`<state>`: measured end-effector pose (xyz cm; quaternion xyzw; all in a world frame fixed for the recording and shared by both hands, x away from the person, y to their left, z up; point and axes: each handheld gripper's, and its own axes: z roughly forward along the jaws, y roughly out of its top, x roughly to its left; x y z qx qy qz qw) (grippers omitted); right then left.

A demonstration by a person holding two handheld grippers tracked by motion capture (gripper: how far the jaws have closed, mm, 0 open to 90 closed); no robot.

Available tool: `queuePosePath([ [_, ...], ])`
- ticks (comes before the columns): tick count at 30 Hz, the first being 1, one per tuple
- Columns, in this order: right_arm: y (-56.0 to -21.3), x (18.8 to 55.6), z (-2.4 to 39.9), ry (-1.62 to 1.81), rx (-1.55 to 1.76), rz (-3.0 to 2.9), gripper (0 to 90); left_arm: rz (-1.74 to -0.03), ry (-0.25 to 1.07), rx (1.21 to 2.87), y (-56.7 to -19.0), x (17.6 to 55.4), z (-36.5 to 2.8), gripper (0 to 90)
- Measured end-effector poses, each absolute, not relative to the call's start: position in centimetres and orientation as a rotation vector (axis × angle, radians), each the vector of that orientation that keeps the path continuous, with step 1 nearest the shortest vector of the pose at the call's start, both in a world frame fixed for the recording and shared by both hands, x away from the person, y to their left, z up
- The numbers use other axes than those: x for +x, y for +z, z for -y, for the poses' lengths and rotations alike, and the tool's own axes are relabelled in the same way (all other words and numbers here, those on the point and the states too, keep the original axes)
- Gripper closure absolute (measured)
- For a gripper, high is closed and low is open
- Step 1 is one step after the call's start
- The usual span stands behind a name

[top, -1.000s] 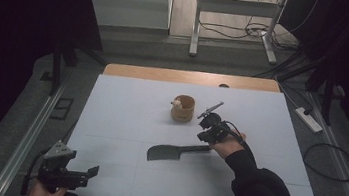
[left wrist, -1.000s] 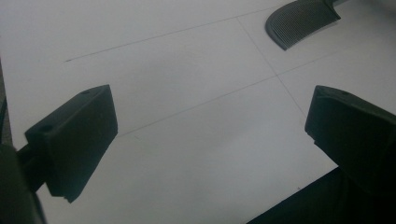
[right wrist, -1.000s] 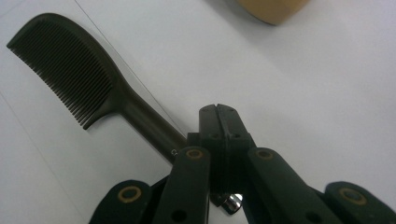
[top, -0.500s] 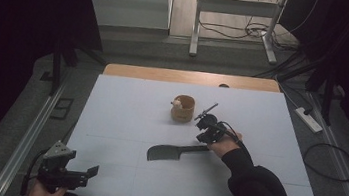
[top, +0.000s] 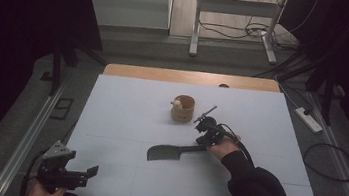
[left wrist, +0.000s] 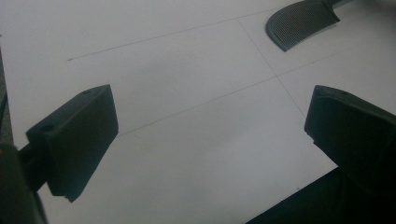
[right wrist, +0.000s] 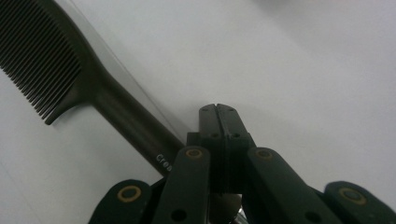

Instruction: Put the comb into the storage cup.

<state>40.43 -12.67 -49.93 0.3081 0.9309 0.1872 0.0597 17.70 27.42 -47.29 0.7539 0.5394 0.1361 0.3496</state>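
The right gripper has its jaws pressed flat together with nothing between the tips; the comb runs past their left side, its handle slipping under the gripper's linkage, so it lies beside the jaws and is not clamped; it rests flat on the white table, near the middle, teeth end to the left and handle to the right under the hand; over the last second the gripper has crept slightly left and nearer along the handle while its jaws stayed together, and the comb has not shifted; I judge the grasp is not yet made, since the jaws would have to part and straddle the handle before any lift; farther off, just left of the gripper, stands a small wooden cup, apart from the comb and a likely place for it; at the near left corner the left gripper hangs idle over bare table, jaws wide apart, unmoved.
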Motion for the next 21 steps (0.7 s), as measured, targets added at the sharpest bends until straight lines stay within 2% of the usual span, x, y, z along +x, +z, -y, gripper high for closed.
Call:
queuePosePath([
  [21, -50.1, 37.5, 13.8, 0.595, 0.908, -2.867, 89.4, -1.399, 0.352, 1.951, -47.3, 17.7, -27.4, 3.6],
])
